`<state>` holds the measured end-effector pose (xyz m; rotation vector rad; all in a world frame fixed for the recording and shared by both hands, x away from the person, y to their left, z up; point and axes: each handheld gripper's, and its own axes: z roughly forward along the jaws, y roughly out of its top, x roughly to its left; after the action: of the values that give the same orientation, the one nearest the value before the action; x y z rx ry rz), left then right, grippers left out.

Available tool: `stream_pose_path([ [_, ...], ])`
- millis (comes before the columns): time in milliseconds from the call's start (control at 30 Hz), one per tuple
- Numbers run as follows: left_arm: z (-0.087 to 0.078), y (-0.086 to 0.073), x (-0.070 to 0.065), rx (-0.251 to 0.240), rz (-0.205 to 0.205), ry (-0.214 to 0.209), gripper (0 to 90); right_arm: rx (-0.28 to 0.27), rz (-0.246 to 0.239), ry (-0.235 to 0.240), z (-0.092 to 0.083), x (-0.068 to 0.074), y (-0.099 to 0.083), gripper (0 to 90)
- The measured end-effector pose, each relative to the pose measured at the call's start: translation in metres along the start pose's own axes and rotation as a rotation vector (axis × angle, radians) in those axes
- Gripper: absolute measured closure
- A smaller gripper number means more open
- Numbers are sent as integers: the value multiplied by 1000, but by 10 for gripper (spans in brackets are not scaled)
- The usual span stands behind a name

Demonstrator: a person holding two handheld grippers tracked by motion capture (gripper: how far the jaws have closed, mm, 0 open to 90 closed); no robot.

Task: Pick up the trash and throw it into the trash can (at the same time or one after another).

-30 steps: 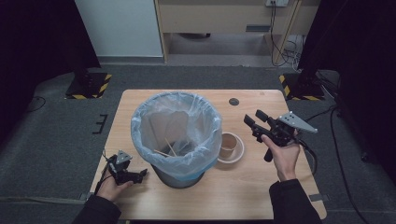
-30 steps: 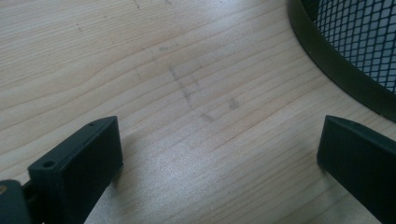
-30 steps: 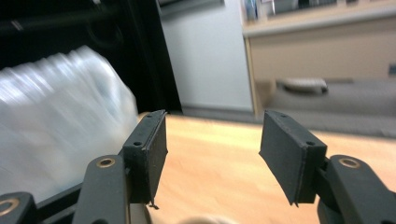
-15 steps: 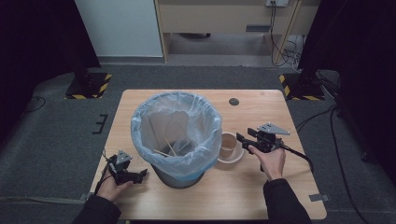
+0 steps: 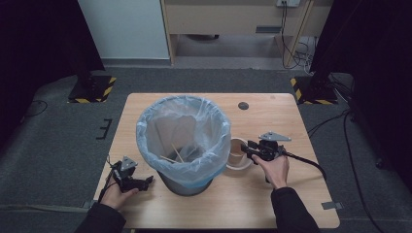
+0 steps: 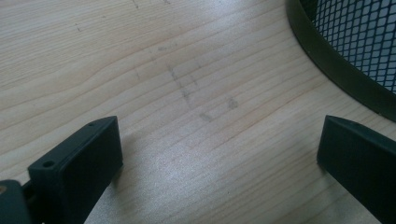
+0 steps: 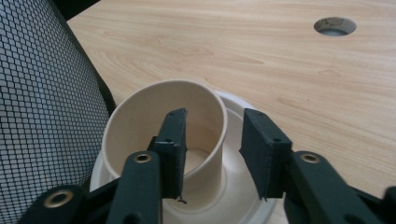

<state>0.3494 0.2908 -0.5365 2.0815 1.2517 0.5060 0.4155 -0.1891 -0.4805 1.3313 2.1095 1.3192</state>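
Paper cup [image 5: 237,153]: one, on white lid, between lined bin [image 5: 183,141] and right claw [image 5: 248,149]. Left claw [image 6: 219,154]: wide open, empty, beside bin base. Right claw [image 7: 212,149]: closing, straddles cup wall [image 7: 205,126], outer pad apart.

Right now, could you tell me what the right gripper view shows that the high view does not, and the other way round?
The right gripper view shows how the right gripper straddles the cup wall: one jaw inside, one outside with a gap, having just been closing. It also shows the white plate under the cup. The high view shows the bag lining the bin, sticks inside, and the left gripper resting open on the table. Both show the cup beside the bin and the table's hole.
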Motion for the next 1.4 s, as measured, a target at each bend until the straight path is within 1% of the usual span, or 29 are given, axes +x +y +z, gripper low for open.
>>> stream_pose_path([
  [33, 0, 0, 0, 0, 0, 0, 0, 10, 6, 2, 0, 0, 0, 638],
  [100, 0, 0, 0, 0, 0, 0, 0, 12, 3, 1, 0, 0, -1, 647],
  [333, 0, 0, 0, 0, 1, 0, 0, 29, 21, 11, 2, 2, -2, 692],
  [433, 0, 0, 0, 0, 0, 0, 0, 37, 17, 11, 2, 2, -3, 728],
  [467, 0, 0, 0, 0, 0, 0, 0, 38, 13, 10, 2, 2, -3, 747],
  [500, 0, 0, 0, 0, 0, 0, 0, 43, 10, 9, 2, 2, -3, 785],
  [533, 0, 0, 0, 0, 0, 0, 0, 43, 10, 9, 2, 2, -3, 785],
  [567, 0, 0, 0, 0, 0, 0, 0, 45, 8, 8, 2, 2, -3, 803],
  [633, 0, 0, 0, 0, 0, 0, 0, 53, -7, 10, 2, 2, -3, 844],
  [800, 0, 0, 0, 0, 1, 0, 0, 53, -5, 16, 1, 2, -3, 854],
  [933, 0, 0, 0, 0, 0, 0, 0, 39, 1, 16, -1, 2, -1, 859],
  [1033, 0, 0, 0, 0, 0, 0, 0, 13, 8, 14, -5, -1, 2, 860],
  [1100, 0, 0, 0, 0, 0, 0, 0, -19, 17, 15, -11, -3, 6, 860],
  [1133, 0, 0, 0, 0, 0, 0, 0, -19, 17, 15, -11, -3, 6, 860],
  [1167, 0, 0, 0, 0, 0, 0, 0, -41, 26, 14, -15, -5, 9, 860],
  [1200, 0, 0, 0, 0, 0, 0, 0, -41, 26, 14, -15, -5, 9, 860],
  [1233, 0, 0, 0, 0, 0, 0, 0, -68, 36, 15, -21, -8, 13, 860],
  [1267, 0, 0, 0, 0, 0, 0, 0, -68, 36, 15, -21, -8, 13, 860],
  [1333, 0, 0, 0, 0, 0, 0, 0, -104, 49, 13, -30, -12, 17, 860],
  [1367, 0, 0, 0, 0, 0, 0, 0, -104, 49, 13, -30, -12, 17, 860],
  [1400, 0, 0, 0, 0, 0, 0, 0, -126, 57, 10, -35, -15, 20, 860],
])
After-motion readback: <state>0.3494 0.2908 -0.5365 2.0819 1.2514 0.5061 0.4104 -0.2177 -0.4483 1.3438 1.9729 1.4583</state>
